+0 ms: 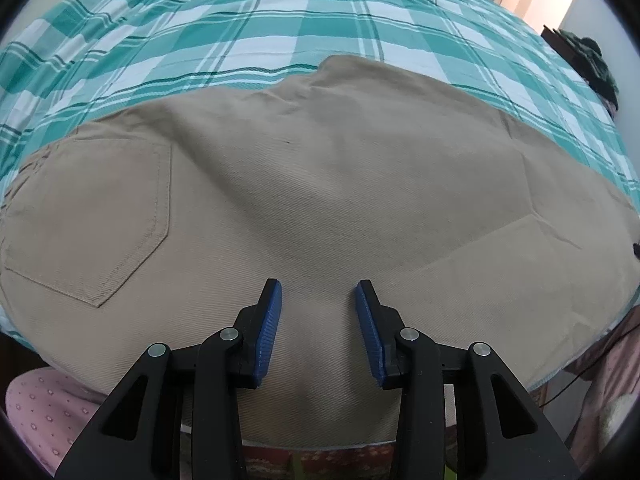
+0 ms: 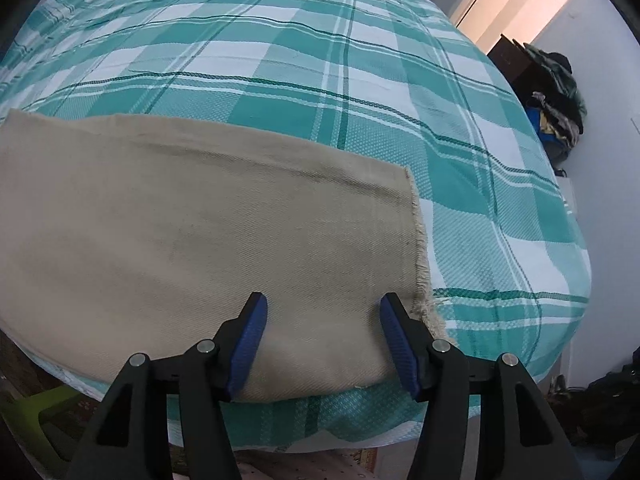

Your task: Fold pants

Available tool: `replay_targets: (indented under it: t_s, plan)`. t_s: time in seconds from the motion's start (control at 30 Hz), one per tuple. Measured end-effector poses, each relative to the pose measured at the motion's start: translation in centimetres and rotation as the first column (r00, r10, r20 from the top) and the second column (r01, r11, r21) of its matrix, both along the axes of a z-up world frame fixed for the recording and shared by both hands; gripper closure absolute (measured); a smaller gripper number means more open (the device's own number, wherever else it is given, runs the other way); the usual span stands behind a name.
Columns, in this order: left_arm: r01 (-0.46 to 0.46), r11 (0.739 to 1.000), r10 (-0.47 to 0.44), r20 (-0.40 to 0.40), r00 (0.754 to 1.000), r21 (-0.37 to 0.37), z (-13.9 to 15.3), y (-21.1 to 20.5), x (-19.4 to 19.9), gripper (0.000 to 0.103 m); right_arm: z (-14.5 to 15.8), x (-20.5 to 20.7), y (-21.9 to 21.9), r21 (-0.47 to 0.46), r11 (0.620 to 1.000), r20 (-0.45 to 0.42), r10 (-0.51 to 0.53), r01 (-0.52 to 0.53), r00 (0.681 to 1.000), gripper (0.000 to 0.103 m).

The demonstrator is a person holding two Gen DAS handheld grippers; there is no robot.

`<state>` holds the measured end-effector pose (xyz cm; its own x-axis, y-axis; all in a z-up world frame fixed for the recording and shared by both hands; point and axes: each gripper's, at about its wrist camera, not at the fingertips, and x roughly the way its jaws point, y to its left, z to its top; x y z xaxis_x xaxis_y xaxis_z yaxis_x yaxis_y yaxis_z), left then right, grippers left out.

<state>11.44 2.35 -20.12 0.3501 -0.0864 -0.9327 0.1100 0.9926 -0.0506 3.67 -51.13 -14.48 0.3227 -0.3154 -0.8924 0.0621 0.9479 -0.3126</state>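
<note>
Beige pants (image 1: 320, 184) lie flat across a bed with a green and white checked cover (image 1: 280, 32). A back pocket (image 1: 88, 220) shows at the left of the left wrist view. My left gripper (image 1: 318, 286) hangs over the pants near the bed's front edge, open, the cloth flat beneath its blue pads. In the right wrist view the leg end of the pants (image 2: 200, 240) finishes in a frayed hem (image 2: 420, 260). My right gripper (image 2: 323, 299) stands open over that end, its right finger close to the hem corner, at the front edge of the checked cover (image 2: 320, 80).
A pile of dark clothes (image 2: 556, 96) sits on low furniture by the wall to the right, beyond the bed. A green stool (image 2: 36, 412) stands on the floor at lower left. Pink dotted fabric (image 1: 44, 412) shows below the bed's edge. A thin cable (image 1: 592, 360) hangs at the right.
</note>
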Motion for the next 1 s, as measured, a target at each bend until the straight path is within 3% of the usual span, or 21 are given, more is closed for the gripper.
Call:
replay_targets:
  t_s: [1.0]
  plan:
    - [0.007, 1.0, -0.007, 0.009, 1.0, 0.009, -0.2, -0.08, -0.09, 0.063, 0.17, -0.24, 0.21, -0.027, 1.0, 0.012, -0.002, 0.002, 1.0, 0.046]
